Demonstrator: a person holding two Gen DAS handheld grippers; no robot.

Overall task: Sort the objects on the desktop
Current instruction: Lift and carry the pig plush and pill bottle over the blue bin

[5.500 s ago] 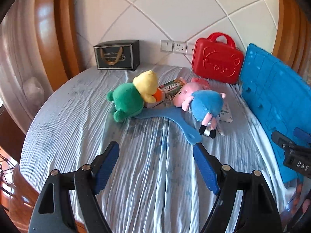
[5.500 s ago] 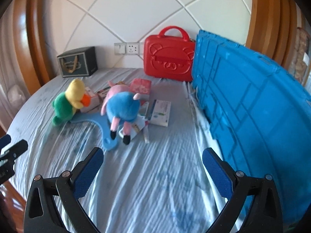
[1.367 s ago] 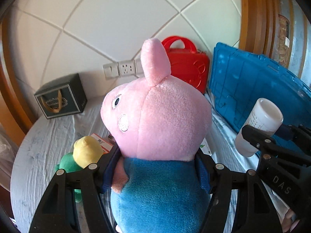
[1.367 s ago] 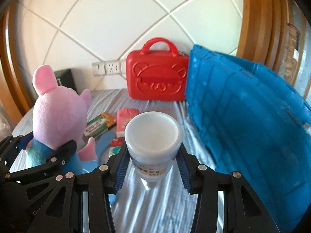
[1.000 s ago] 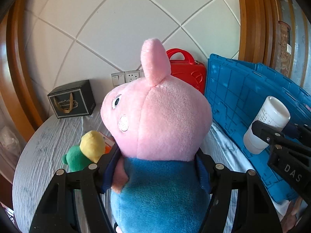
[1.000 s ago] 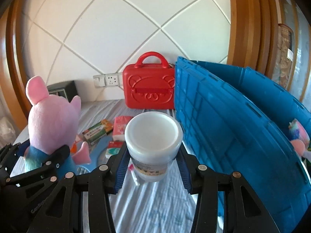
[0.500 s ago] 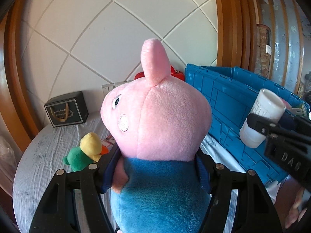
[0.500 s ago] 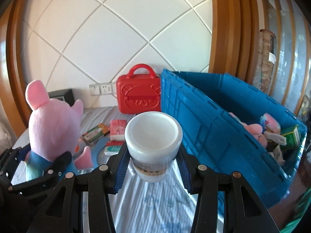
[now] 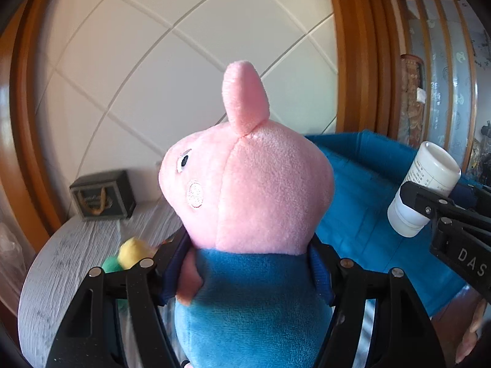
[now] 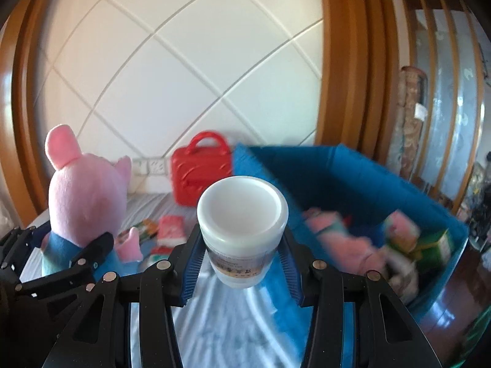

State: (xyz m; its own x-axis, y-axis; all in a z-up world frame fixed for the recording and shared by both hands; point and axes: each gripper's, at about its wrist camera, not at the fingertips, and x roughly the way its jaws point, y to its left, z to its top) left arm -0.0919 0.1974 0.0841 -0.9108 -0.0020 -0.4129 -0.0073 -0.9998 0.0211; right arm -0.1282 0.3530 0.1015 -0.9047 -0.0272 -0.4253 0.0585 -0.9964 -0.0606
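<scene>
My left gripper (image 9: 245, 263) is shut on a pink pig plush toy (image 9: 248, 190) in a blue shirt and holds it up above the table; the toy also shows in the right wrist view (image 10: 86, 196). My right gripper (image 10: 241, 263) is shut on a white pill bottle (image 10: 242, 230), held in the air beside the rim of the blue crate (image 10: 353, 178). The bottle also shows at the right of the left wrist view (image 9: 423, 190). The crate holds a pink plush (image 10: 346, 242) and a green box (image 10: 435, 245).
A green and yellow plush (image 9: 129, 254) lies on the striped tablecloth (image 9: 61, 260). A black gift box (image 9: 102, 194) and a red case (image 10: 201, 174) stand by the wall. Small packets (image 10: 168, 227) lie on the table. The crate wall (image 9: 368, 214) fills the right.
Both grippers have risen and swung right with the pig toy and the bottle. The inside of the blue crate has come into the right wrist view.
</scene>
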